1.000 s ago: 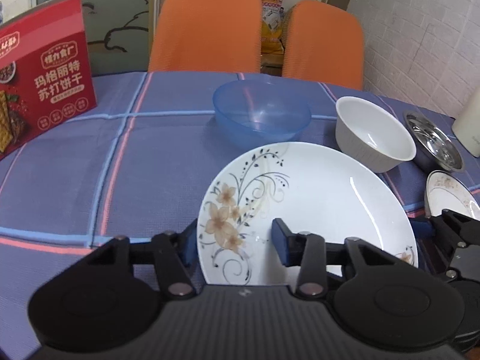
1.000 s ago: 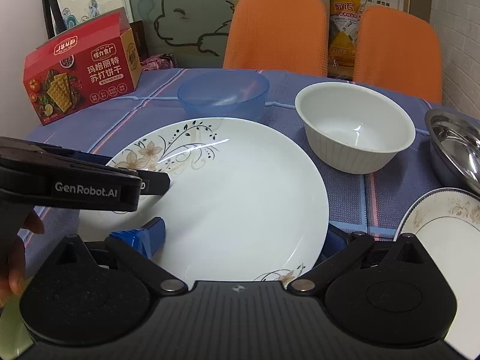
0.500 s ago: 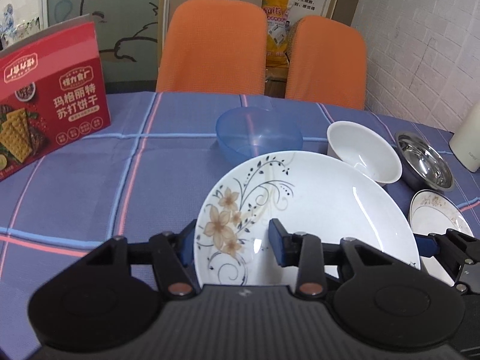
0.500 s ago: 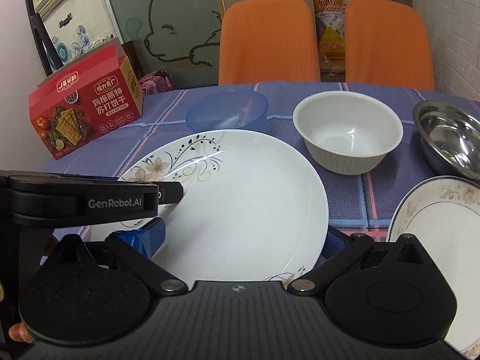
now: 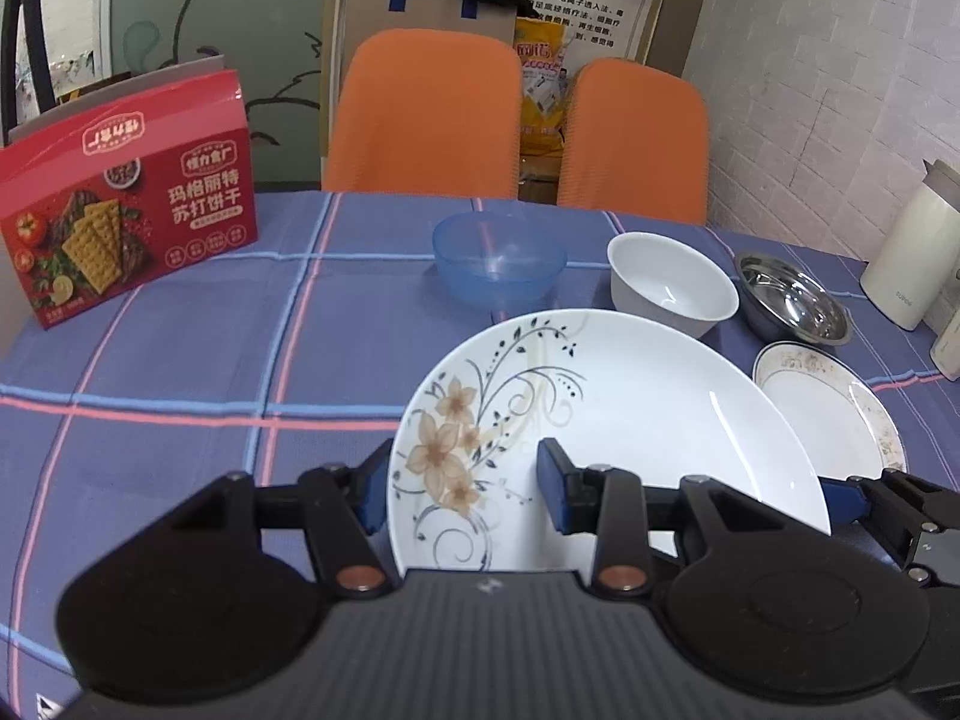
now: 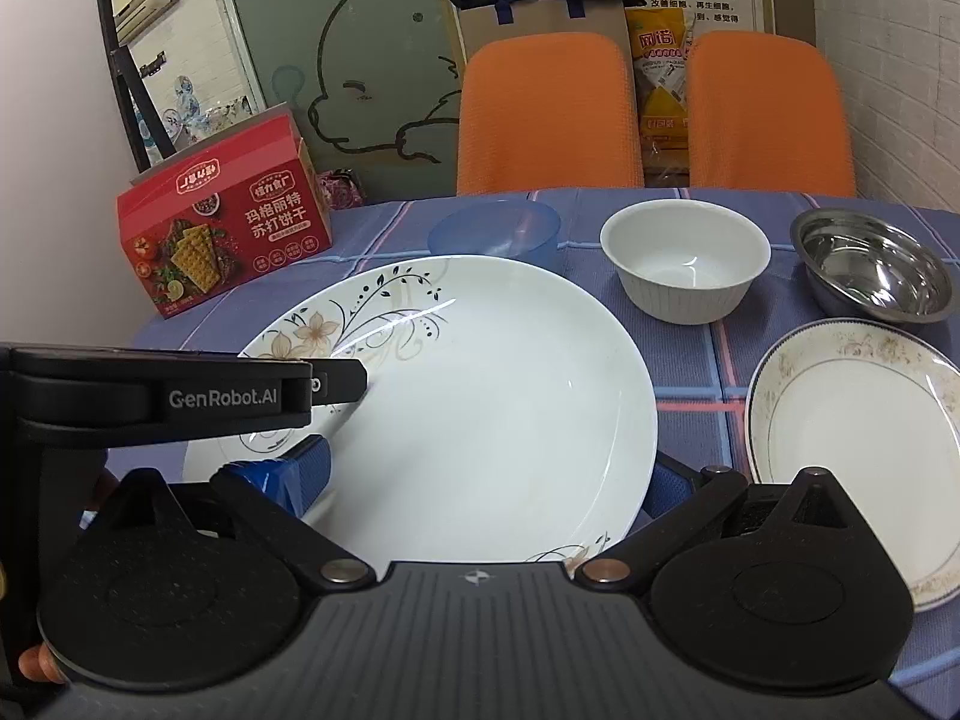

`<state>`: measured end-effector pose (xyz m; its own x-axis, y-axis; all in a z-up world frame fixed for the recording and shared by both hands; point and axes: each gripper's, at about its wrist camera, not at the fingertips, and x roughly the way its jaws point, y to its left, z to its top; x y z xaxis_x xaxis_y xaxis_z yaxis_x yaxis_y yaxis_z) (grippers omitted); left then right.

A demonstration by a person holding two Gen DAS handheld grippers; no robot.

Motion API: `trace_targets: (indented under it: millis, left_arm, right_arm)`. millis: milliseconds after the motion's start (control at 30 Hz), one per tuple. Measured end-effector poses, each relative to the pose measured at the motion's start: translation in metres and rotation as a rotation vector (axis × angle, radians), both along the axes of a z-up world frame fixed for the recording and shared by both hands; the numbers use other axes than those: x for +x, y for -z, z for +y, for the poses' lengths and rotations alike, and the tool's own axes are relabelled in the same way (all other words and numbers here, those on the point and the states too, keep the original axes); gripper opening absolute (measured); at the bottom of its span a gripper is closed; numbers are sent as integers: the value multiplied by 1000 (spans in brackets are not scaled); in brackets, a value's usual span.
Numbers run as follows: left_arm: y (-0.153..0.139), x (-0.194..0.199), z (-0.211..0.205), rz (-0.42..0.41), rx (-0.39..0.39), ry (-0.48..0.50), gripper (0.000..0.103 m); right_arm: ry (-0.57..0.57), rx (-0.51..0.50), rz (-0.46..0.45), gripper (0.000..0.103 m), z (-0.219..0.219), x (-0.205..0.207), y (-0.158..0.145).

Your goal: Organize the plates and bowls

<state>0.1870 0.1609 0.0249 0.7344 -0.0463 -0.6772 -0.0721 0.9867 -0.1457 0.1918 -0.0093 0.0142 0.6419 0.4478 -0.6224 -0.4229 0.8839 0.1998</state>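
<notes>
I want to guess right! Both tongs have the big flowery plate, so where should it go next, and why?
Probably sideways to hover over the small plate. Both the left tongs and the right tongs pinch the big flowery plate; stacking plates looks tidiest, but the bigger one would sit on top.

both grippers (image 6: 489, 474) clamp the floral plate (image 6: 480, 396) above the table
</notes>
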Motion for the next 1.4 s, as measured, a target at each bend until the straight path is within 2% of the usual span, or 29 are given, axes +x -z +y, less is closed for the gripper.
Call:
trace_targets:
  millis: [300, 567, 800, 867, 900, 967, 1067, 1100, 1167, 1200, 1300, 1400]
  left_arm:
    - [7, -47, -6, 1, -9, 4, 37]
    - [33, -82, -10, 42, 8, -3, 38]
    - [50, -84, 0, 65, -59, -8, 39]
    - [50, -84, 3, 60, -80, -2, 43]
    - [51, -84, 4, 58, -95, 3, 48]
    - [51, -85, 9, 54, -128, 11, 50]
    - [49, -89, 21, 45, -216, 17, 60]
    - [46, -92, 23, 25, -224, 16, 62]
    - [35, -98, 23, -18, -195, 24, 68]
    - [30, -101, 22, -39, -179, 21, 76]
    - [15, -105, 22, -95, -142, 5, 76]
    - [6, -94, 14, -98, -126, 28, 76]
  right_arm:
    - [3, 31, 8, 91, -9, -47, 0]
    - [18, 49, 42, 92, -12, -82, 20]
    - [1, -6, 40, 91, -4, -89, 36]
    - [-12, -1, 60, 91, -5, -87, 43]
    - [-16, -14, 48, 92, -3, -88, 44]
    - [-24, -35, 35, 91, 0, -89, 45]
    - [-38, -17, 23, 90, -5, -85, 44]
    - [-23, -1, 21, 90, -10, -83, 43]
    - [20, 34, 10, 90, -23, -80, 40]
    - [35, 50, 8, 90, -29, -78, 39]
    - [73, 78, 26, 90, -46, -73, 39]
    - [92, 127, 45, 90, -60, -74, 40]
